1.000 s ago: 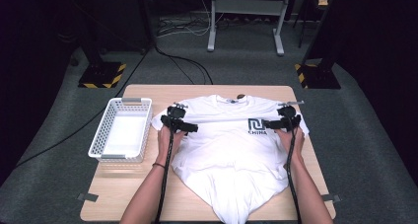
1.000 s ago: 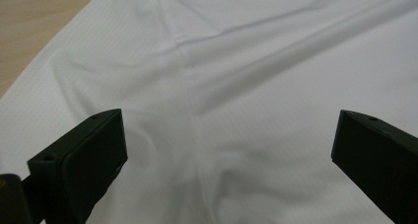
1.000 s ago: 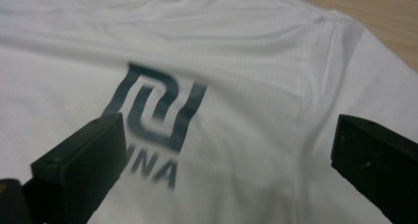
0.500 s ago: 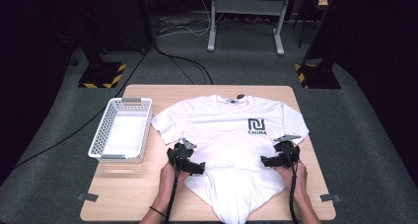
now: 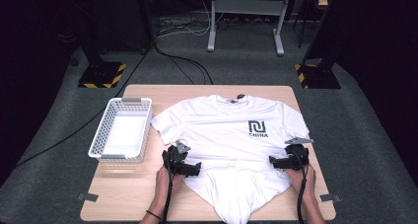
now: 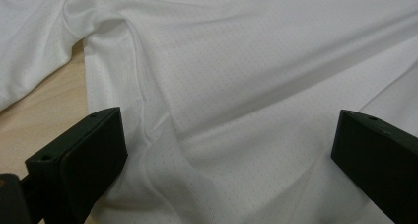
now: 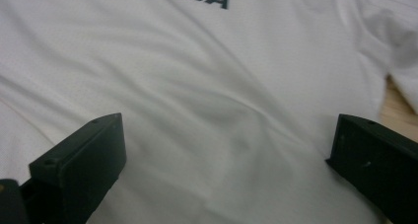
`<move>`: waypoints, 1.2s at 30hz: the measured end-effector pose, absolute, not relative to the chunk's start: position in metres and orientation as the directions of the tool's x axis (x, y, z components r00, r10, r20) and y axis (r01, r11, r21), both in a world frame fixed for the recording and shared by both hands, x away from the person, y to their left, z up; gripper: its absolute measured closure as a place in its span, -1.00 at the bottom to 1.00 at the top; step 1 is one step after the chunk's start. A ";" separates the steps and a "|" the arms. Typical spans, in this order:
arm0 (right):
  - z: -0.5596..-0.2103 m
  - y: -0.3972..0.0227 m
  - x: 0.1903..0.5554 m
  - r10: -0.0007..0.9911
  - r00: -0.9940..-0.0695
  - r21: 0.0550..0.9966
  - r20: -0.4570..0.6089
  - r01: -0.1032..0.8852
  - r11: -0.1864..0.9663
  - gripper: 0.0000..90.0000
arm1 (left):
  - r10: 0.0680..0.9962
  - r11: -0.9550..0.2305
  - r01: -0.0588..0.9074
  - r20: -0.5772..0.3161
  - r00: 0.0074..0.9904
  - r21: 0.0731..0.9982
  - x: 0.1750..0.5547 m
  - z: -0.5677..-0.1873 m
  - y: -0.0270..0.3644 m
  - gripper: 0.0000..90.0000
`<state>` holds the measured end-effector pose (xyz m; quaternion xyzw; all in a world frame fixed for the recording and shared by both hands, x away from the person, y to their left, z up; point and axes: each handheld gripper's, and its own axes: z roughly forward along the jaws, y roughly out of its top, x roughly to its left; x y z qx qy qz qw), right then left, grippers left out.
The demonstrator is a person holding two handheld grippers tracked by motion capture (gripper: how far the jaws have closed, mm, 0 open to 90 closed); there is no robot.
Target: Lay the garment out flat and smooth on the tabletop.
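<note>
At the far left a white mesh basket sits empty on the wooden table, probably waiting to receive the folded garment. Just right of it, the left gripper rests at the white T-shirt's left side seam, jaws spread wide with cloth between them. The shirt lies flat mid-table, its hem apparently draped over the near edge. At its right seam the right gripper gapes equally wide, holding nothing.

Basket left of the T-shirt (table edge beside)
</note>
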<state>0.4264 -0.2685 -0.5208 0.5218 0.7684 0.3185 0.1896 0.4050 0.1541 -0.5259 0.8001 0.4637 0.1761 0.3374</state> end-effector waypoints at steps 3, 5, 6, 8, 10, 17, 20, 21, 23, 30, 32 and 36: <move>-0.505 -0.281 0.418 0.934 -0.344 0.726 0.093 0.666 0.173 -1.00 | 0.867 -0.332 0.615 -0.026 0.498 0.715 0.402 -0.522 0.155 -0.99; -0.490 -0.280 0.409 0.933 -0.349 0.743 0.093 0.648 0.168 -1.00 | 0.864 -0.323 0.587 -0.022 0.503 0.743 0.395 -0.515 0.155 -0.99; -0.480 -0.268 0.401 0.924 -0.375 0.741 0.078 0.642 0.198 -0.99 | 0.860 -0.326 0.575 -0.016 0.509 0.750 0.392 -0.512 0.154 -0.99; -0.478 -0.260 0.397 0.915 -0.396 0.739 0.072 0.638 0.218 -0.97 | 0.850 -0.348 0.569 -0.006 0.527 0.745 0.386 -0.510 0.149 -0.99; -0.483 -0.243 0.391 0.902 -0.429 0.718 0.049 0.642 0.267 -0.96 | 0.836 -0.391 0.574 0.017 0.548 0.720 0.383 -0.514 0.142 -0.99; -0.517 -0.238 0.388 0.913 -0.408 0.645 -0.024 0.691 0.326 -0.95 | 0.832 -0.410 0.585 0.025 0.553 0.700 0.380 -0.525 0.144 -1.00; -0.521 -0.257 0.383 0.926 -0.378 0.674 0.010 0.686 0.273 -0.95 | 0.835 -0.393 0.583 0.010 0.551 0.711 0.380 -0.528 0.147 -1.00; -0.521 -0.257 0.383 0.926 -0.378 0.674 0.010 0.686 0.273 -0.95 | 0.836 -0.388 0.582 0.008 0.548 0.715 0.379 -0.528 0.147 -1.00; -0.522 -0.264 0.380 0.931 -0.365 0.682 0.011 0.684 0.260 -0.95 | 0.836 -0.388 0.577 0.011 0.549 0.719 0.379 -0.528 0.147 -1.00; -0.494 -0.215 0.375 0.896 -0.443 0.713 0.031 0.638 0.291 -0.86 | 0.836 -0.386 0.581 0.006 0.548 0.717 0.379 -0.529 0.147 -1.00; -0.493 -0.186 0.378 0.858 -0.513 0.694 0.023 0.626 0.356 -0.75 | 0.836 -0.386 0.581 0.006 0.548 0.717 0.379 -0.528 0.147 -1.00; -0.509 -0.150 0.390 0.829 -0.559 0.651 0.034 0.642 0.406 -0.54 | 0.836 -0.385 0.581 0.006 0.548 0.717 0.379 -0.529 0.147 -1.00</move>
